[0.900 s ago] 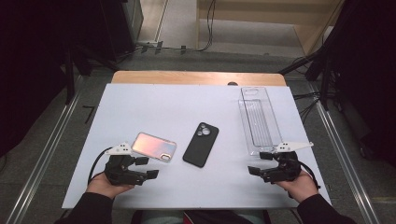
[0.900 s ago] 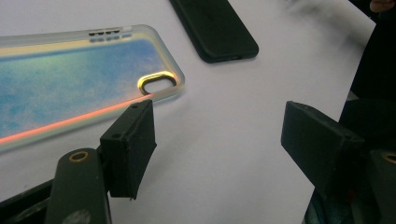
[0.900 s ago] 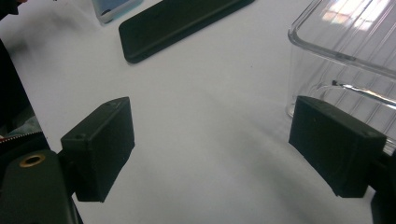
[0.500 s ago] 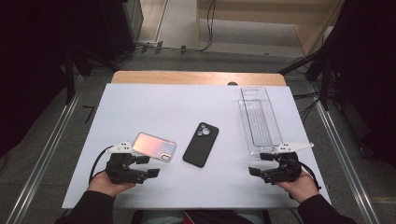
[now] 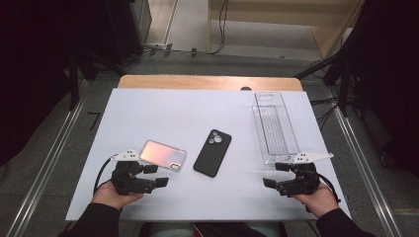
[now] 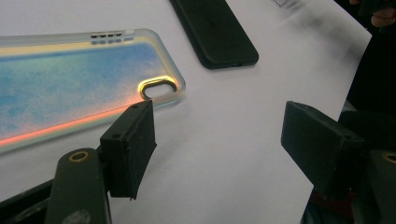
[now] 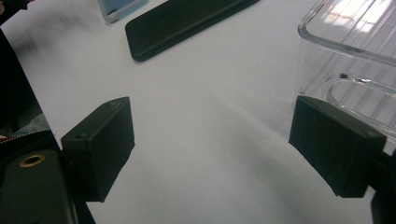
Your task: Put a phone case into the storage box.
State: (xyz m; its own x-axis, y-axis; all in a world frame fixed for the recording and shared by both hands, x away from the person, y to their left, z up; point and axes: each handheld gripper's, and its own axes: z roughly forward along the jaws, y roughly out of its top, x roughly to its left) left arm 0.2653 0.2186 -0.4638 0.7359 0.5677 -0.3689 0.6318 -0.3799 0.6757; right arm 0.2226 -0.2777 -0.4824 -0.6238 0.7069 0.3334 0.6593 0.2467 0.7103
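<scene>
An iridescent phone case (image 5: 163, 155) lies flat on the white table (image 5: 163, 113), left of centre. A black phone case (image 5: 212, 153) lies beside it at the middle. My left gripper (image 5: 157, 175) rests at the front left, just in front of the iridescent case, open with nothing between its jaws. In the left gripper view the iridescent case (image 6: 70, 88) lies just beyond one jaw, and the black case (image 6: 219, 32) is farther off. My right gripper (image 5: 273, 175) sits at the front right, open and holding nothing. It points toward the table's middle, with the black case (image 7: 187, 23) ahead.
A long clear plastic tray (image 5: 274, 128) stands at the right, its near end just behind my right gripper; its corner (image 7: 355, 60) is close to one jaw. A wooden strip (image 5: 207, 82) runs along the table's far edge. Metal rails flank the table.
</scene>
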